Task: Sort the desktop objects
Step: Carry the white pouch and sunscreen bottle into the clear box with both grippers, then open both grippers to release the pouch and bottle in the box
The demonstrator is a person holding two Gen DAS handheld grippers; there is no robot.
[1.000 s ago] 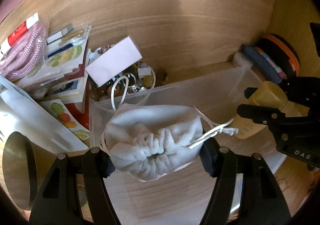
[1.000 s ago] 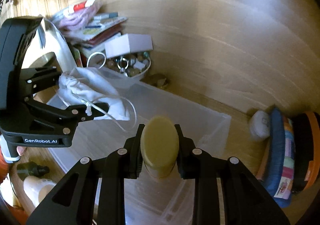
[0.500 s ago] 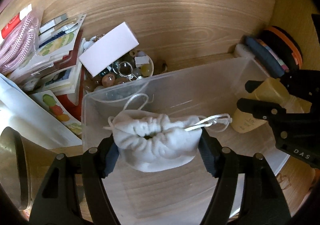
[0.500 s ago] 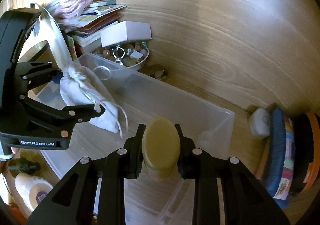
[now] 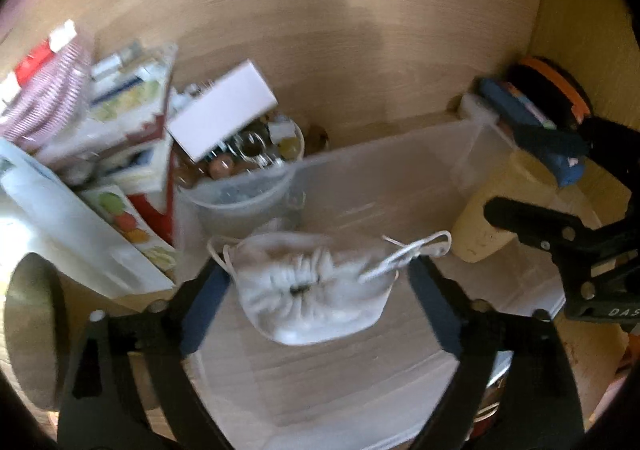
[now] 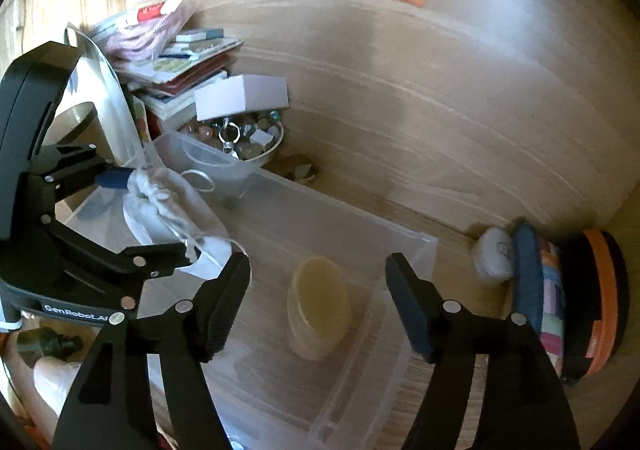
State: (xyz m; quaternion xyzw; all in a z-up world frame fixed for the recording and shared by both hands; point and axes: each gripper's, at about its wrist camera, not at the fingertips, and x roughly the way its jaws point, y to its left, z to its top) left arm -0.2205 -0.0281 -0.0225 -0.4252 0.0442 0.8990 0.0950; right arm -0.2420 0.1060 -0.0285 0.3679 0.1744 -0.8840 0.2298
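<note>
A clear plastic bin (image 6: 404,250) stands on the wooden desk. A white drawstring pouch (image 5: 316,290) lies inside it on the left, between the spread fingers of my left gripper (image 5: 316,282), which is open around it. The pouch also shows in the right wrist view (image 6: 176,206). A yellow bottle (image 6: 318,312) lies on the bin floor between the wide-open fingers of my right gripper (image 6: 318,282); it no longer touches them. The bottle shows at the right in the left wrist view (image 5: 492,218).
A bowl of beads and rings (image 6: 240,142) with a white box (image 6: 244,96) on it stands behind the bin. Stacked booklets (image 6: 180,66) lie at the left. A white round item (image 6: 494,256), a blue pouch (image 6: 528,270) and an orange-rimmed case (image 6: 600,290) sit at the right.
Both grippers have opened. The bottle has dropped from the right gripper onto the bin floor, and the pouch has settled lower in the bin out of the left gripper's grip.
</note>
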